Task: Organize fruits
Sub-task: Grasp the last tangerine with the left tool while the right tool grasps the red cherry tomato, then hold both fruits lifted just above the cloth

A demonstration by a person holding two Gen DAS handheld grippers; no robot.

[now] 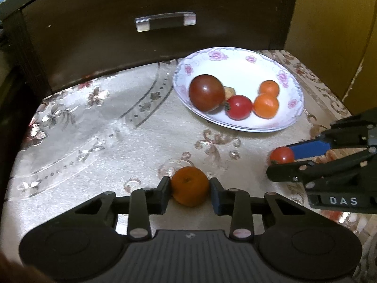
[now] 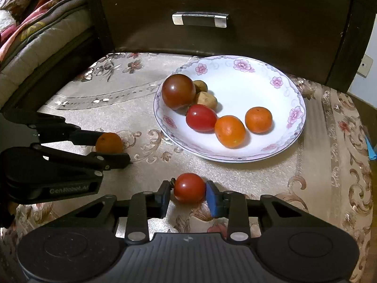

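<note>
Both tongs were clamped on fruit sitting on the tabletop: left tongs (image 1: 190, 187) pinched a small orange (image 1: 190, 186), right tongs (image 2: 188, 189) a red tomato (image 2: 189, 188). The plate (image 2: 259, 80) beyond them already held five or six pieces. Advice: lift straight up, hold light pressure, clear the rim, and set each down in the bare patch.

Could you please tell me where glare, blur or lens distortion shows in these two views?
Left wrist view: the drawer handle glares white and blurs; the plate is slightly soft. Right wrist view: sharper, with highlights on the large tomato. Both views: fisheye bends the drawer's edges.
</note>
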